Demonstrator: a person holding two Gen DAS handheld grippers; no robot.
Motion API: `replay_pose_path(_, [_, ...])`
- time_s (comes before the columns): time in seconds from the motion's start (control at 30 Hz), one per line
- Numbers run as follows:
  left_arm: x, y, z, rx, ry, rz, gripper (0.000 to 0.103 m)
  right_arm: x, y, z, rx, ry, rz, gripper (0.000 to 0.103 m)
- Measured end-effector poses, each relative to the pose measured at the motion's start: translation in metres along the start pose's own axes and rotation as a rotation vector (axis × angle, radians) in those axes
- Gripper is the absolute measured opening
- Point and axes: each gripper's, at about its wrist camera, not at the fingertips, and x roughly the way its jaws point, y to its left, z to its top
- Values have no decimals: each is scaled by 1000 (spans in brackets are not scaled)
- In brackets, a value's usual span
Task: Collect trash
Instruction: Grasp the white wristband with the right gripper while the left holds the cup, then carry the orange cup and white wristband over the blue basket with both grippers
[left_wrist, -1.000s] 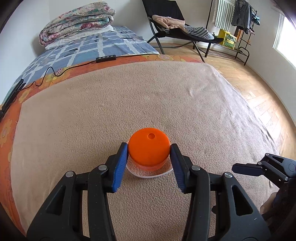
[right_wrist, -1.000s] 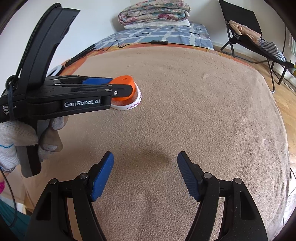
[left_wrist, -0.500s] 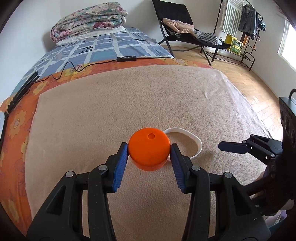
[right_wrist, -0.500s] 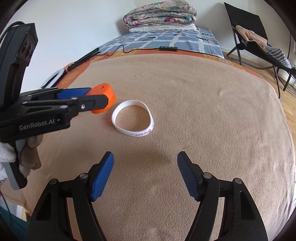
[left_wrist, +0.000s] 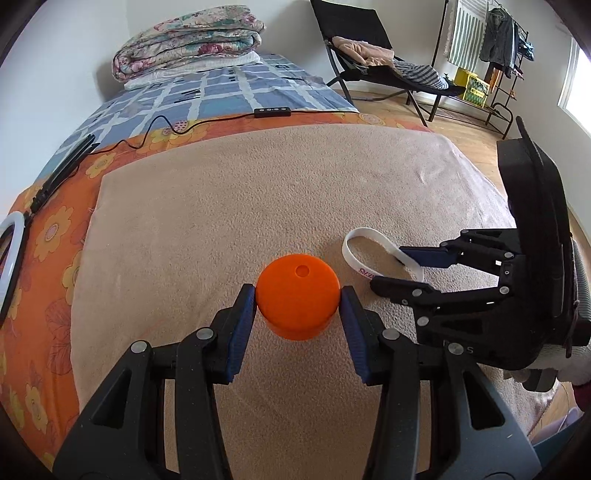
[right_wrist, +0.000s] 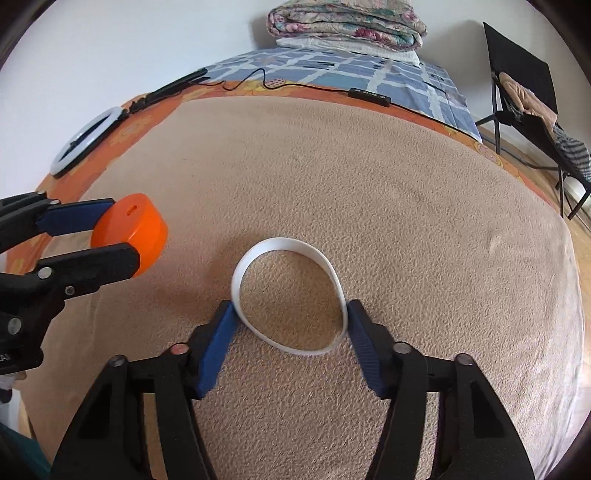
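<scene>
On the left, the left gripper (left_wrist: 297, 301) angles down over the beige blanket (left_wrist: 258, 206), its blue pads clamped on either side of an orange cap (left_wrist: 297, 300), which it holds clear of the fabric. Just to its right, a white band (right_wrist: 290, 295) lies on the blanket in a squashed loop; the right gripper (right_wrist: 291, 321) tilts down over it, its jaws having just been closing, and the blue fingertips (right_wrist: 221, 325) now touch the loop's two sides at about half width. In the left wrist view one of those fingers sits inside the loop's near end, so whether the band is truly gripped cannot be told. A gloved hand (left_wrist: 569, 373) backs the right tool at the frame's edge. Beyond the blanket, an orange floral sheet (left_wrist: 55, 236) borders a blue checked cover (left_wrist: 221, 96); a ring light (right_wrist: 83, 138), a black cable with its remote (left_wrist: 272, 111), folded quilts (left_wrist: 188, 44) and a black lounge chair (left_wrist: 369, 62) stand well apart from both tools.
</scene>
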Motion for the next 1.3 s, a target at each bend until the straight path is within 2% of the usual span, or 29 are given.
replay_pose_path(0.07, [-4,-2,-1,5,-2,2,47,-3,0,0,11,1,17,24])
replay_pose_path(0.13, [-12,-4,-3,9,-8,4,47,-5,-1,-1,27,5,28,11])
replay_pose_path(0.17, [-16,-5,-4,12,-11,5,47,-7,-1,-1,37,5,34,8])
replay_pose_path(0.47, [-60,-19,-18,26,-40,12,47,-45,12,-15,38,-32,28,6])
replay_pose_path(0.93, [-138,-48,-62,66,-75,11,47,-128,48,-48,-8,-76,20,6])
replay_pose_path(1.13, [-160,-59,-88,74,-73,9,47,-158,60,-69,-27,-94,15,6])
replay_pose_path(1.3, [-164,-64,-110,75,-46,10,47,-173,65,-86,-28,-106,18,5])
